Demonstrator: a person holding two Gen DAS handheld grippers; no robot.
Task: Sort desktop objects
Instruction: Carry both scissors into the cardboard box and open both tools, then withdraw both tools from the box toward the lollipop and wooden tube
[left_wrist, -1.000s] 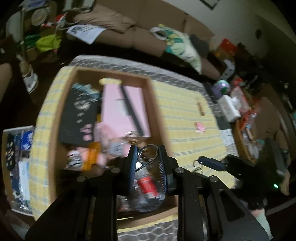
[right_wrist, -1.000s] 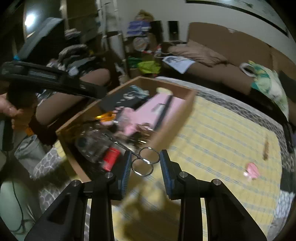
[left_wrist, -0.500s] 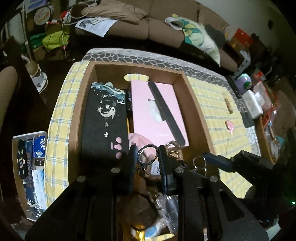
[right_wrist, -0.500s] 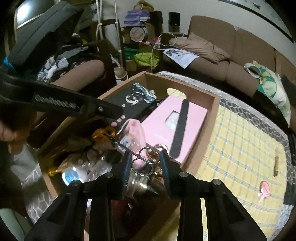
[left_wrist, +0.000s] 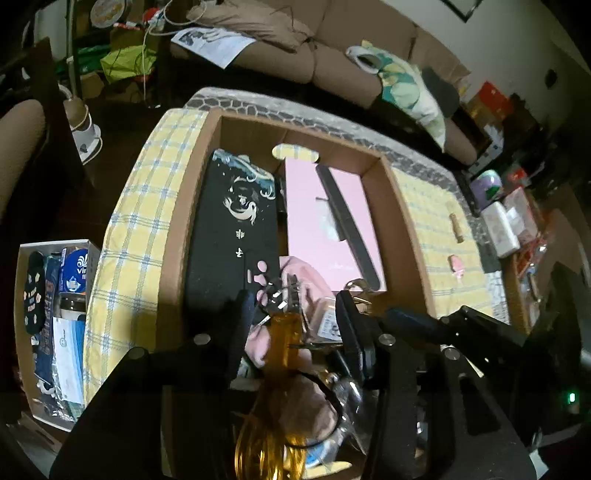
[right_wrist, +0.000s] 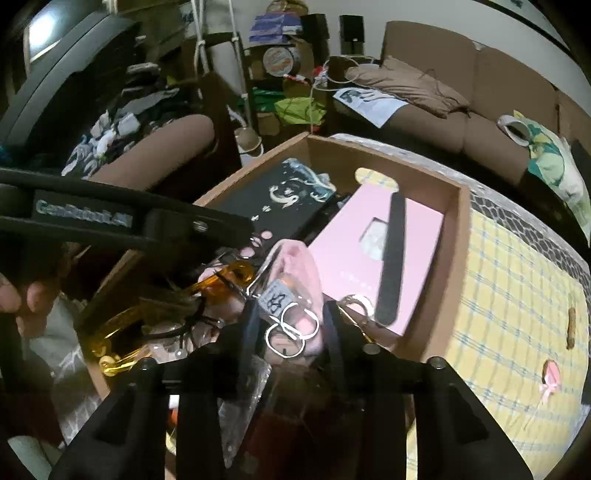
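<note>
A cardboard box (left_wrist: 402, 225) on the yellow checked table holds a black case (left_wrist: 232, 229), a pink box (left_wrist: 317, 221) with a black strip (left_wrist: 347, 225) on it, a pink cloth and an amber comb (left_wrist: 280, 332). My left gripper (left_wrist: 295, 314) is open low inside the box, its jaws on either side of the comb. My right gripper (right_wrist: 291, 325) is open, with small silver scissors (right_wrist: 288, 328) lying loose between its jaws over the pink cloth (right_wrist: 295, 266). The box (right_wrist: 454, 258) also shows there.
On the table right of the box lie a small pink item (left_wrist: 457, 264) and a brown stick (left_wrist: 457, 229). A sofa (left_wrist: 295, 48) stands behind. A white bin (left_wrist: 55, 325) with packets sits left of the table. Cluttered shelves lie at the right.
Both grippers have moved deeper into the box. The left gripper has opened wider around the comb. The right gripper has opened, and the scissors now lie loose between its jaws.
</note>
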